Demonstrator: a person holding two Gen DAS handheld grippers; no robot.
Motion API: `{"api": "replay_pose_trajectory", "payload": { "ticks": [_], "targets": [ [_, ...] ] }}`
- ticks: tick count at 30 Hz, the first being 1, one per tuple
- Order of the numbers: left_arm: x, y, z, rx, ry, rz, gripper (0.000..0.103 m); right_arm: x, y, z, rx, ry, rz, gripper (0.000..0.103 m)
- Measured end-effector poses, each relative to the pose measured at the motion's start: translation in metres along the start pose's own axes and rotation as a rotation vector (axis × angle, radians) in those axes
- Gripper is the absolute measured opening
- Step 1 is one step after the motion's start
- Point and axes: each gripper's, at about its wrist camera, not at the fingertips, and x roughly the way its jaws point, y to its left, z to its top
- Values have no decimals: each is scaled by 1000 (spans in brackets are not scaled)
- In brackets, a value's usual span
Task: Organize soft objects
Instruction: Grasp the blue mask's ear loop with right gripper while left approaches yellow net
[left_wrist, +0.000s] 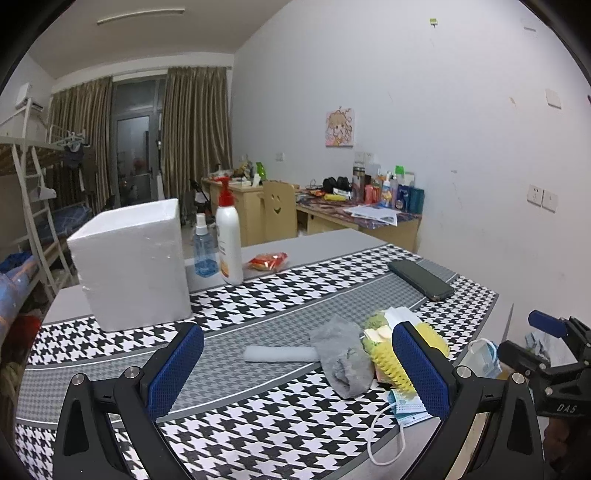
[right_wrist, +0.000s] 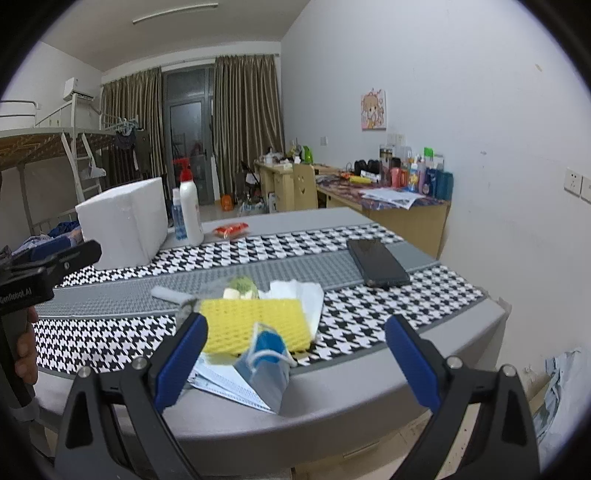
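Note:
A pile of soft things lies at the table's near right corner: a grey sock (left_wrist: 345, 356), a yellow sponge (left_wrist: 391, 360) (right_wrist: 255, 326), a white foam strip (left_wrist: 279, 353), white tissue (right_wrist: 303, 295), a small green-and-white plush (right_wrist: 240, 287) and blue face masks (left_wrist: 408, 406) (right_wrist: 264, 363). My left gripper (left_wrist: 299, 365) is open and empty, just short of the sock and strip. My right gripper (right_wrist: 295, 356) is open and empty, with the masks and sponge between its fingers' line of sight. A white foam box (left_wrist: 129, 266) (right_wrist: 122, 225) stands at the far left.
A black phone (left_wrist: 419, 278) (right_wrist: 376, 262) lies at the right on the houndstooth mat (left_wrist: 258, 295). A white pump bottle (left_wrist: 229, 236), a blue spray bottle (left_wrist: 205, 247) and a red snack packet (left_wrist: 267, 260) stand behind the mat. The table edge (right_wrist: 369, 398) is right below my right gripper.

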Motion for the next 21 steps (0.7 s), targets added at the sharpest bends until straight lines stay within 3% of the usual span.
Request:
{"api": "replay_pose_trajectory", "payload": {
  "ticks": [21],
  "targets": [
    [62, -16, -13, 14, 159, -5, 102, 37, -8, -31, 34, 159, 53, 99]
  ]
}}
